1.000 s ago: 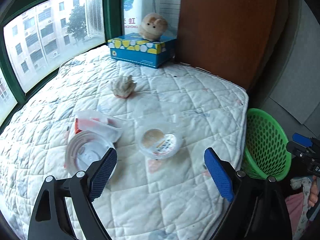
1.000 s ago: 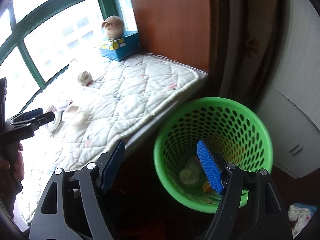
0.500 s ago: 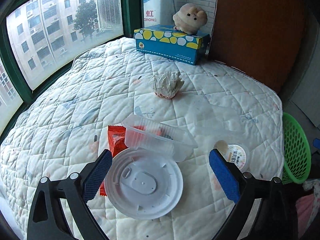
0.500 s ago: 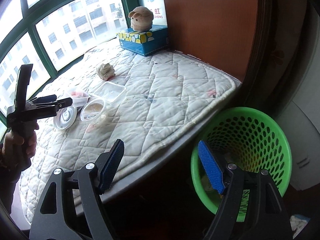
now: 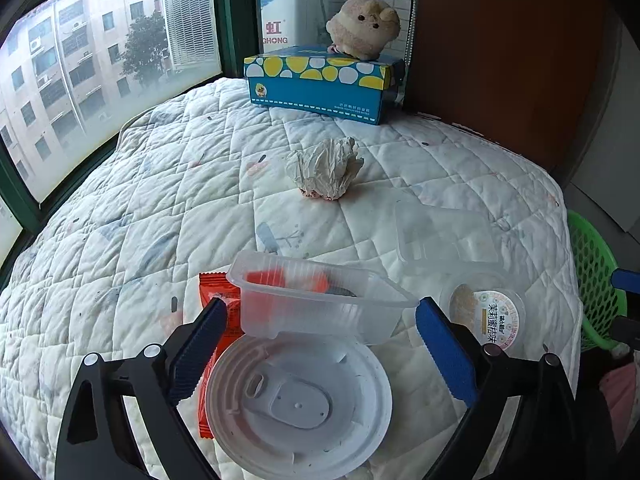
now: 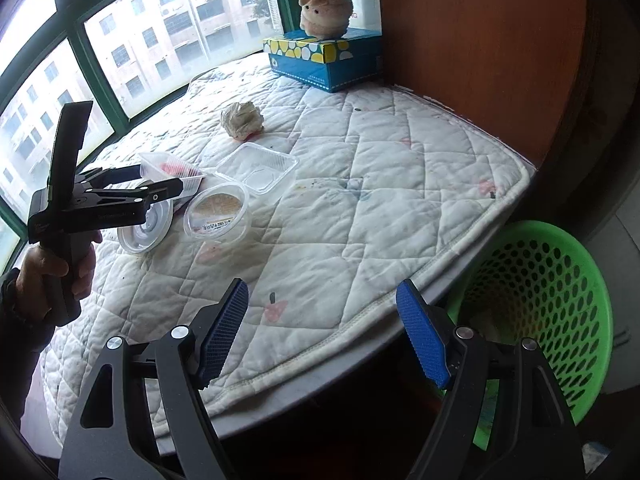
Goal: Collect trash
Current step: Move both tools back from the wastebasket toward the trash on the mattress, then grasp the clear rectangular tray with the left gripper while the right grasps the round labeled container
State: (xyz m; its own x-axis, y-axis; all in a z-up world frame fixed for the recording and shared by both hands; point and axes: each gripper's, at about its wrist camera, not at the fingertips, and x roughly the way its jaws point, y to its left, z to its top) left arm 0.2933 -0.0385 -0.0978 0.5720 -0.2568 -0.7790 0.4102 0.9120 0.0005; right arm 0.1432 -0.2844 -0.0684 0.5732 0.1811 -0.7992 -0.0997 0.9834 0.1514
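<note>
My left gripper [image 5: 320,320] hovers low over the quilted mat, its jaws closing but wide apart. A white round lid [image 5: 298,404] and a clear plastic tray [image 5: 320,300] lie between the pads, untouched. A red wrapper [image 5: 212,292] sits under the tray. To the right are a labelled round cup [image 5: 486,314] and a flat clear tray [image 5: 444,236]; farther back lies a crumpled tissue [image 5: 326,168]. My right gripper [image 6: 322,292] stands open and empty above the mat's near edge. The green basket [image 6: 548,292] stands on the floor to its right.
A blue tissue box [image 5: 320,80] with a plush toy [image 5: 362,26] on it stands at the back by the window. A brown wooden panel [image 6: 472,40] borders the mat [image 6: 360,200] on the right. A hand holds the left gripper [image 6: 160,192] at the left.
The left gripper moved left and closer, from over the round cup to over the white lid and clear tray. The right gripper swung left from above the basket to the mat's edge.
</note>
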